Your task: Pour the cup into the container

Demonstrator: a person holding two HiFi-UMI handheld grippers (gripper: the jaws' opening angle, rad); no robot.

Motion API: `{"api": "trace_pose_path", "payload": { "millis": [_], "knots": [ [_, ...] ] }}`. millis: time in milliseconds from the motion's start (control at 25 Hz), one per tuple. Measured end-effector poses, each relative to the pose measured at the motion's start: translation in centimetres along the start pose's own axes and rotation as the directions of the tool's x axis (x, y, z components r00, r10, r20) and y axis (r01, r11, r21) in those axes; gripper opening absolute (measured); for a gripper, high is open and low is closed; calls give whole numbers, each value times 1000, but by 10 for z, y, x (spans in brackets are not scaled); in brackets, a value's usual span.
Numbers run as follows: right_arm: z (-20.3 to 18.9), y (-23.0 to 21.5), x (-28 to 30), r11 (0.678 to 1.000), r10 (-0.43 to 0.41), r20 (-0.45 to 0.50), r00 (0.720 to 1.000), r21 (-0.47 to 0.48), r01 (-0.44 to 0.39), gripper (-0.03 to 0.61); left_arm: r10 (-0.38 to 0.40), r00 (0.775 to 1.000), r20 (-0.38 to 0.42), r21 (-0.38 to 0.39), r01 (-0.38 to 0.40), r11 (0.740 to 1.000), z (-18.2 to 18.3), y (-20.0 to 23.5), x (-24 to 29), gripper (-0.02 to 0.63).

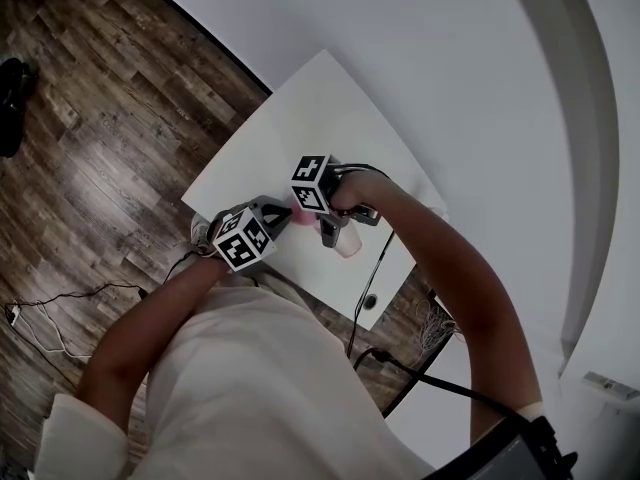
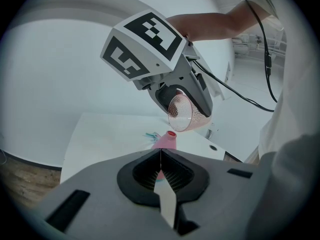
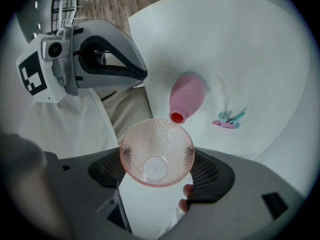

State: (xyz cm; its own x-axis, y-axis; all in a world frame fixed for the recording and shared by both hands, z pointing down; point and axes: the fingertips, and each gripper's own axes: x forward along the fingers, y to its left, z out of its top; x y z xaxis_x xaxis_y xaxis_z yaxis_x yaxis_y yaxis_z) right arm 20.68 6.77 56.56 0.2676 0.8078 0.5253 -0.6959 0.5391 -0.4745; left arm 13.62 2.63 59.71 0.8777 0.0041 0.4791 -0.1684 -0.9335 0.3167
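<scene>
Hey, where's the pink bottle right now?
In the right gripper view the pink bottle stands on the white table, directly beyond the tilted cup, with small pink and teal clips to its right.

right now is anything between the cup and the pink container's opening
Nothing visible. The cup, held in the right gripper, has its rim right by the red opening of the container; the left gripper is off to one side.

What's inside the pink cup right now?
The cup looks empty; its clear bottom shows bare. Inside the pink bottle below it, nothing can be seen.
</scene>
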Motion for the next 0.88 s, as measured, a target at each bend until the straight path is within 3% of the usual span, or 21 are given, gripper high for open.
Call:
{"api": "trace_pose_path", "payload": {
  "millis": [880],
  "knots": [
    [2, 1, 0, 1000, -5, -9, 1000, 5, 5, 380, 2, 1000, -9, 15, -2, 1000, -5, -7, -8, 11]
  ]
}}
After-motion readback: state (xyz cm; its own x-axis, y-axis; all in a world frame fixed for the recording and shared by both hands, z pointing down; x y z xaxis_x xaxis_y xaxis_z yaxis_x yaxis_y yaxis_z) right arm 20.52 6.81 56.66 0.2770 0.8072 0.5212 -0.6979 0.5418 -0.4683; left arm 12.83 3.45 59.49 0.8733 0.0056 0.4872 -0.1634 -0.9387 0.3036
